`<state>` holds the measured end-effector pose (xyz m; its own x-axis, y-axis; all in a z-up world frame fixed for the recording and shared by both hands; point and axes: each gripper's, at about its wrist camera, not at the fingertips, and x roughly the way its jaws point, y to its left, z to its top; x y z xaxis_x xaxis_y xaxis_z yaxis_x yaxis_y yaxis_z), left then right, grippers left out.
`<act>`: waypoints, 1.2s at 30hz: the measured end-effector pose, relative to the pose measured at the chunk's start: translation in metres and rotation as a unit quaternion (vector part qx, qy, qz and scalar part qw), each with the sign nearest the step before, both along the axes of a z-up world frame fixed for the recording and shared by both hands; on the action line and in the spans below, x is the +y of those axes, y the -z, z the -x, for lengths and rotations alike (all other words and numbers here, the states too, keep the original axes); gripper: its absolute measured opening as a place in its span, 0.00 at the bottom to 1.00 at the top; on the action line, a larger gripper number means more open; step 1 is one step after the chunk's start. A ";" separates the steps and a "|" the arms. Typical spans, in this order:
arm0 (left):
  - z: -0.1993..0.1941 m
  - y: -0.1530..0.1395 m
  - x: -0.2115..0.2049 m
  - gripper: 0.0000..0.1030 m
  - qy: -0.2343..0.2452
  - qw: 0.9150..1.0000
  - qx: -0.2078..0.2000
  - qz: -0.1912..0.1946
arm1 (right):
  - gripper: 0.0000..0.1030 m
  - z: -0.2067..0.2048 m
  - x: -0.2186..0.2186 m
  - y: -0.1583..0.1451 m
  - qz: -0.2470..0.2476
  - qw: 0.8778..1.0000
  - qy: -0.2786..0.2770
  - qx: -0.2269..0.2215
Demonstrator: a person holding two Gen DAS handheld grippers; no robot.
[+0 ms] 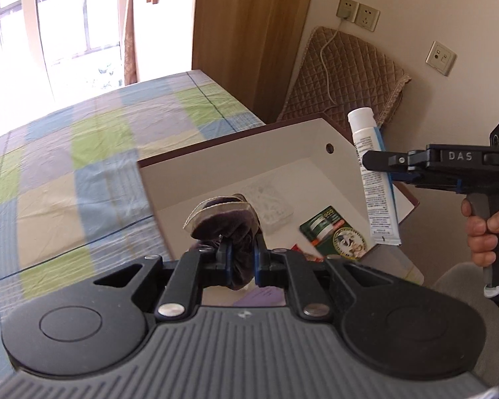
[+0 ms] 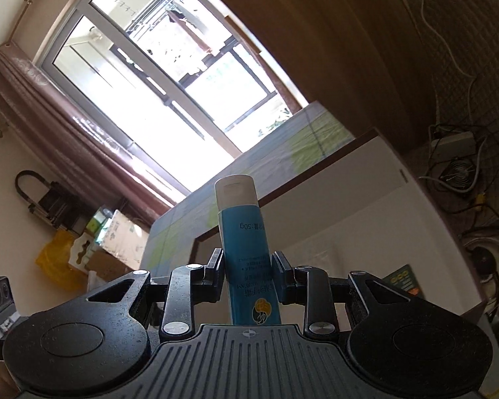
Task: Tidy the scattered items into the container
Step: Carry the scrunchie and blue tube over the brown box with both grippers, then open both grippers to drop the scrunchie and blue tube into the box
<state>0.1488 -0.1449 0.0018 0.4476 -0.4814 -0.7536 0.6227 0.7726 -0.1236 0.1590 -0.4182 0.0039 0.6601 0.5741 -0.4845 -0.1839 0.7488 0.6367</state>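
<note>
A dark purple velvet pouch [image 1: 226,222] with a pale trim is bunched up between the fingers of my left gripper [image 1: 242,259], which is shut on it above the near side of the open white drawer [image 1: 282,146]. Inside the drawer lie a clear plastic box [image 1: 266,199] and a green card packet [image 1: 332,232]. My right gripper [image 1: 387,166] comes in from the right, shut on a blue and white tube [image 1: 371,179] that hangs cap up over the drawer's right edge. In the right wrist view the tube [image 2: 243,232] stands clamped between the gripper [image 2: 248,266] fingers.
A bed with a checked sheet [image 1: 83,166] lies left of the drawer. A wooden wardrobe [image 1: 249,33] stands behind it, with a quilted brown pad [image 1: 349,76] leaning on the wall under sockets [image 1: 359,13]. A hand [image 1: 485,232] holds the right gripper's handle. Cables and a fan [image 2: 459,169] lie on the floor.
</note>
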 end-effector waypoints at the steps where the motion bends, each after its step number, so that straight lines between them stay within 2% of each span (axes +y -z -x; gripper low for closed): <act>1: -0.003 0.004 -0.008 0.08 0.001 1.000 0.002 -0.003 | 0.31 -0.004 -0.003 0.003 0.010 1.000 0.009 -0.002; 7: -0.023 0.029 -0.053 0.08 0.009 0.999 0.023 -0.025 | 0.31 -0.027 -0.008 0.021 0.088 0.994 0.059 -0.002; 10: -0.031 0.043 -0.069 0.08 0.009 0.999 0.033 -0.029 | 0.31 -0.032 -0.007 0.029 0.108 0.992 0.067 0.003; 15: -0.044 0.061 -0.081 0.08 -0.002 0.998 0.066 -0.024 | 0.31 -0.037 0.005 0.039 0.176 0.983 0.061 0.002; 22: -0.053 0.079 -0.094 0.08 -0.012 0.996 0.074 -0.047 | 0.31 -0.052 0.023 0.058 0.251 0.967 0.035 0.021; 29: -0.060 0.094 -0.104 0.08 -0.027 0.994 0.084 -0.063 | 0.31 -0.058 0.040 0.068 0.307 0.951 0.008 0.041; 36: -0.059 0.106 -0.110 0.08 -0.029 0.992 0.092 -0.078 | 0.31 -0.062 0.041 0.079 0.318 0.946 0.001 0.064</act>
<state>0.2077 -0.2554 -0.1039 0.3185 -0.3289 -0.8890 0.5538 0.8257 -0.1070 0.2215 -0.3772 -0.0752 0.5729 0.1375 -0.8080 -0.1333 0.9883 0.0737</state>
